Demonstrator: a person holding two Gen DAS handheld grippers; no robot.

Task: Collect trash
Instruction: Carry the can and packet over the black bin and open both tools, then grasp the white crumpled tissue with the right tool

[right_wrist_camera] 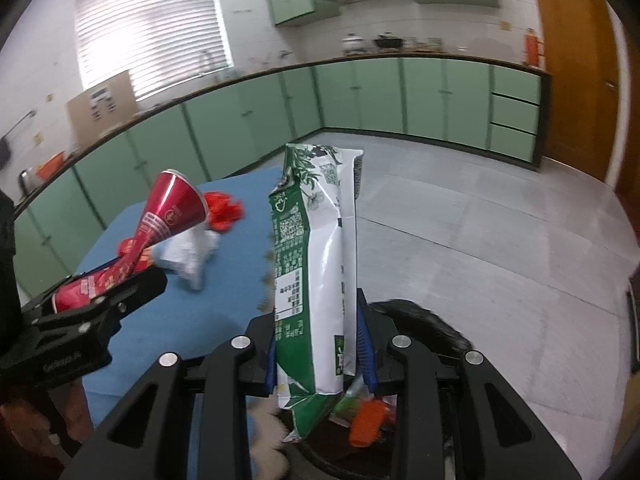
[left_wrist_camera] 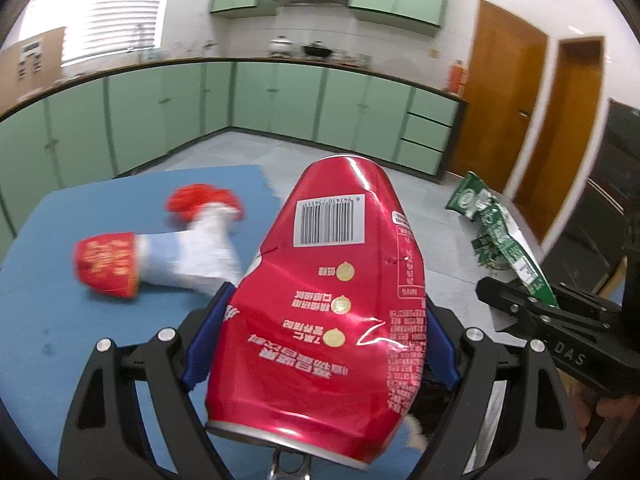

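Observation:
My left gripper (left_wrist_camera: pixel 320 336) is shut on a crushed red drink can (left_wrist_camera: pixel 332 288) and holds it above the blue table (left_wrist_camera: pixel 48 320). The can also shows in the right wrist view (right_wrist_camera: pixel 160 224). My right gripper (right_wrist_camera: pixel 320 344) is shut on a green and white snack bag (right_wrist_camera: pixel 320 264), held upright over a black trash bin (right_wrist_camera: pixel 420 320) with litter inside. The bag also shows in the left wrist view (left_wrist_camera: pixel 500 232). A red paper cup (left_wrist_camera: pixel 106 264), crumpled white paper (left_wrist_camera: pixel 200 252) and red scraps (left_wrist_camera: pixel 200 200) lie on the table.
Green kitchen cabinets (left_wrist_camera: pixel 280 100) line the far walls under a dark counter. Wooden doors (left_wrist_camera: pixel 500 92) stand at the right. A grey tiled floor (right_wrist_camera: pixel 480 220) lies beyond the table. A dark cabinet (left_wrist_camera: pixel 600 200) is at the far right.

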